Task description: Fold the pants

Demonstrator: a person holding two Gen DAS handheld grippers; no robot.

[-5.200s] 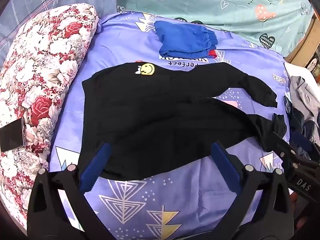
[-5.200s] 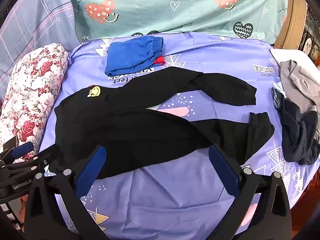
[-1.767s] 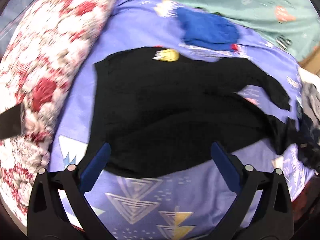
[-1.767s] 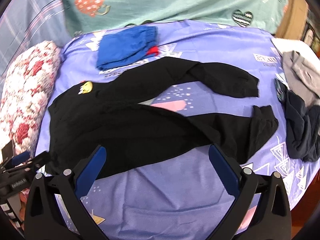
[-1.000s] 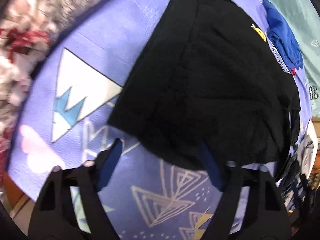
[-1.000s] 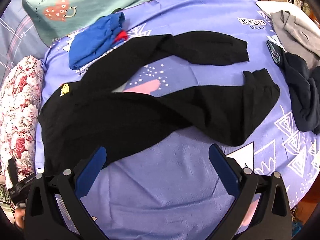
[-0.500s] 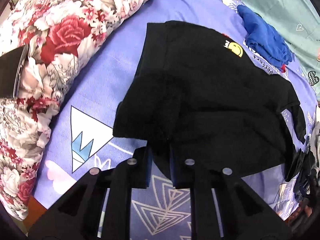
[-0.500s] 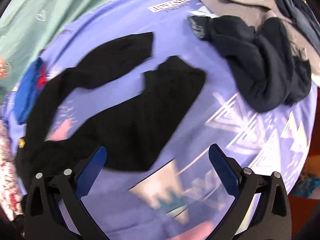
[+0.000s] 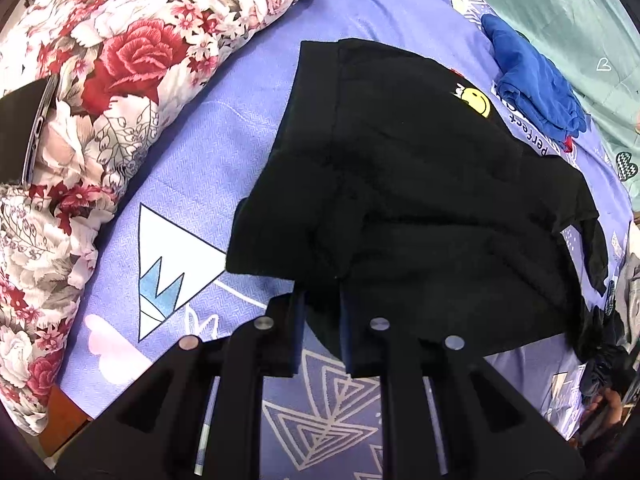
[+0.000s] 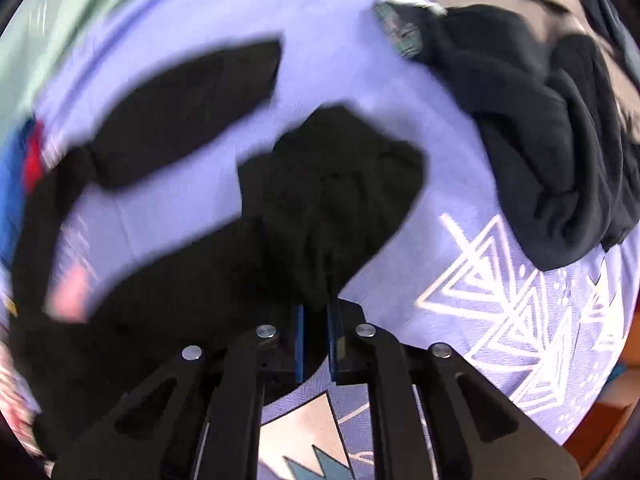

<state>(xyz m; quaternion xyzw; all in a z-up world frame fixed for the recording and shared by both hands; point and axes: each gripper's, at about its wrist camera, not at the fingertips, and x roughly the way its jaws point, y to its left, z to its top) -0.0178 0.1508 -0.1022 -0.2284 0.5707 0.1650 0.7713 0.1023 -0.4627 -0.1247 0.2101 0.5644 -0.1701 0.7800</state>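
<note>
Black pants (image 9: 400,168) with a yellow smiley patch (image 9: 475,101) lie on a purple bedsheet (image 9: 208,152). My left gripper (image 9: 322,304) is shut on the near waist corner of the pants and lifts it a little. In the right wrist view, my right gripper (image 10: 318,304) is shut on the near leg of the black pants (image 10: 332,184) close to its cuff. The far leg (image 10: 192,104) lies flat beyond it. This view is blurred.
A floral pillow (image 9: 100,80) with a dark phone (image 9: 24,132) on it lies left. Folded blue clothing (image 9: 532,80) sits at the back. A heap of dark and grey clothes (image 10: 552,120) lies right. A teal blanket (image 9: 560,0) covers the headboard side.
Both grippers dropped from above the bed to the pants. The left one shut on the waist corner first; the right one swung to the near leg and has now shut on it.
</note>
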